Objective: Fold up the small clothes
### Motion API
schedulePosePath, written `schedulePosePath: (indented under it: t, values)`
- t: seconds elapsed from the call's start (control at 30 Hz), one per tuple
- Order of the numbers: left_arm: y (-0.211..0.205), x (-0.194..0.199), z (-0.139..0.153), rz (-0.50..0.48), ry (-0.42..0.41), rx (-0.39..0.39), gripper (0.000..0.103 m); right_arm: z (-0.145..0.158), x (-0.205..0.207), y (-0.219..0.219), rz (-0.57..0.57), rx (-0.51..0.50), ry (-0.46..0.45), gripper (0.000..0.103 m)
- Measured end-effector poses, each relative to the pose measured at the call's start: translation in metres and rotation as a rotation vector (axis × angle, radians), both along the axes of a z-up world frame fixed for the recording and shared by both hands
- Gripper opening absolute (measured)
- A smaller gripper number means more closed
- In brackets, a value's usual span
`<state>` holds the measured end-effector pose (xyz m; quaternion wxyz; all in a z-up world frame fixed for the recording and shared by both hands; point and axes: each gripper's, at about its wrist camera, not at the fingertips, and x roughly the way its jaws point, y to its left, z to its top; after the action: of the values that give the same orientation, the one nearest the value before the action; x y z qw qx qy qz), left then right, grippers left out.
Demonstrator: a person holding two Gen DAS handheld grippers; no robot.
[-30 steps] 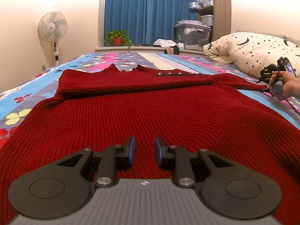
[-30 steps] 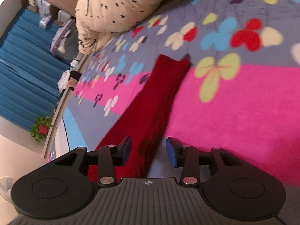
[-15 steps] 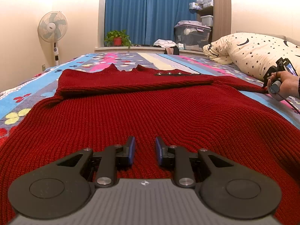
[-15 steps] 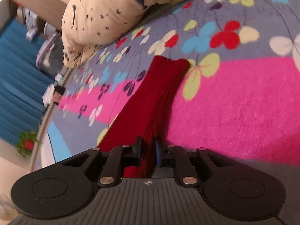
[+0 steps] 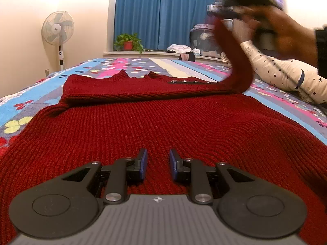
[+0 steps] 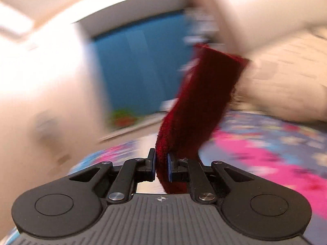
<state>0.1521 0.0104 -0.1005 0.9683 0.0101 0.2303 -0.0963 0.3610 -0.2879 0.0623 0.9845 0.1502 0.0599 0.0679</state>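
A deep red ribbed-knit sweater is lying on a bedspread that is showing blue, grey and pink stripes with small flowers in many colours. A cream pillow is showing dark stars and crescents. Blue curtains are hanging behind a green plant in a red pot. A white fan is standing against a cream wall. Both black tools are showing blue pads.

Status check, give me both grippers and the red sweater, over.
Left gripper open, hovering over sweater body. Right gripper jaws closing on sleeve, lifted off the bed. Pillow beside the sleeve; nothing blocking the fold.
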Motion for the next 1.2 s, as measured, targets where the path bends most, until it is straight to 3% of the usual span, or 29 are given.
schedulePosePath:
  t: [0.07, 0.13, 0.2, 0.27, 0.33, 0.43, 0.53, 0.63, 0.7, 0.87, 1.0, 1.1, 1.2]
  values:
    - [0.0, 0.0, 0.0, 0.001, 0.0, -0.004, 0.027, -0.008, -0.003, 0.072, 0.182, -0.064, 0.002, 0.011]
    - [0.001, 0.001, 0.0, -0.001, 0.002, -0.011, 0.027, -0.032, 0.003, 0.135, 0.354, -0.107, 0.094, 0.013]
    - [0.002, 0.002, 0.0, -0.001, 0.003, -0.018, 0.027, -0.072, 0.018, 0.191, 0.516, -0.194, 0.305, 0.016]
    - [0.003, 0.003, 0.0, -0.002, 0.005, -0.025, 0.026, -0.113, 0.026, 0.227, 0.577, -0.306, 0.502, 0.024]
    - [0.004, 0.004, 0.0, -0.002, 0.004, -0.032, 0.026, -0.117, 0.014, 0.231, 0.563, -0.331, 0.448, 0.026]
    - [0.007, 0.006, -0.002, -0.004, 0.005, -0.044, 0.026, -0.101, 0.013, 0.212, 0.595, -0.234, 0.497, 0.032]
    - [0.01, 0.007, -0.003, -0.006, 0.008, -0.055, 0.026, -0.081, -0.001, 0.177, 0.556, -0.233, 0.484, 0.04]
    - [0.01, 0.008, -0.002, -0.005, 0.011, -0.055, 0.026, -0.066, -0.013, 0.12, 0.446, -0.198, 0.515, 0.044]
    - [0.011, 0.009, 0.0, -0.004, 0.015, -0.056, 0.026, -0.061, -0.044, 0.077, 0.365, -0.157, 0.537, 0.045]
    - [0.013, 0.015, 0.006, -0.001, 0.055, -0.072, 0.027, -0.082, -0.104, 0.0, 0.122, -0.072, 0.65, 0.052]
    - [0.023, 0.035, 0.031, 0.008, 0.175, -0.124, 0.028, -0.092, -0.138, -0.029, -0.019, -0.099, 0.802, 0.052]
    - [0.042, 0.061, 0.063, 0.077, 0.144, -0.159, 0.028, -0.092, -0.162, -0.045, -0.037, -0.068, 0.825, 0.052]
    - [0.059, 0.108, 0.089, 0.147, 0.111, -0.125, 0.028, -0.096, -0.186, -0.057, -0.027, -0.048, 0.853, 0.052]
